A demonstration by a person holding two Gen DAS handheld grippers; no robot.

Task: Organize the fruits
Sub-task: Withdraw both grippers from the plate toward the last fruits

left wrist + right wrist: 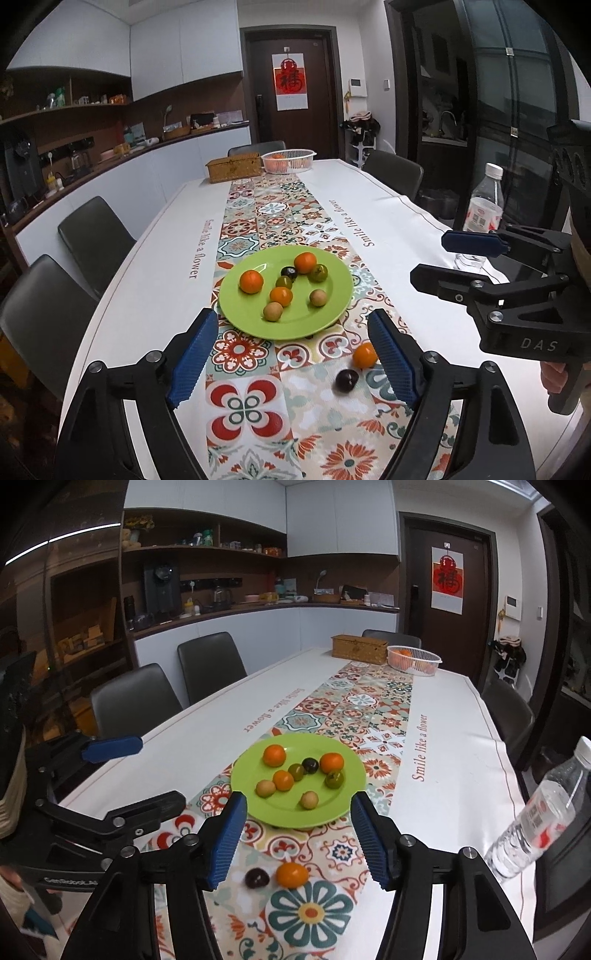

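Observation:
A green plate (325, 314) (347, 801) sits on the patterned runner and holds several small fruits: orange, green, dark and tan ones. An orange fruit (364, 355) (291, 874) and a dark plum (346, 380) (256, 878) lie on the runner in front of the plate. My left gripper (295, 358) is open and empty, just short of the plate, with the loose fruits by its right finger. My right gripper (299, 840) is open and empty above the two loose fruits. The right gripper also shows in the left wrist view (443, 258), the left one in the right wrist view (147, 771).
A clear water bottle (482, 214) (535, 819) stands at the table's right side. A white basket (288, 159) (413, 660) with oranges and a wicker box (233, 167) (358, 648) stand at the far end. Dark chairs surround the table.

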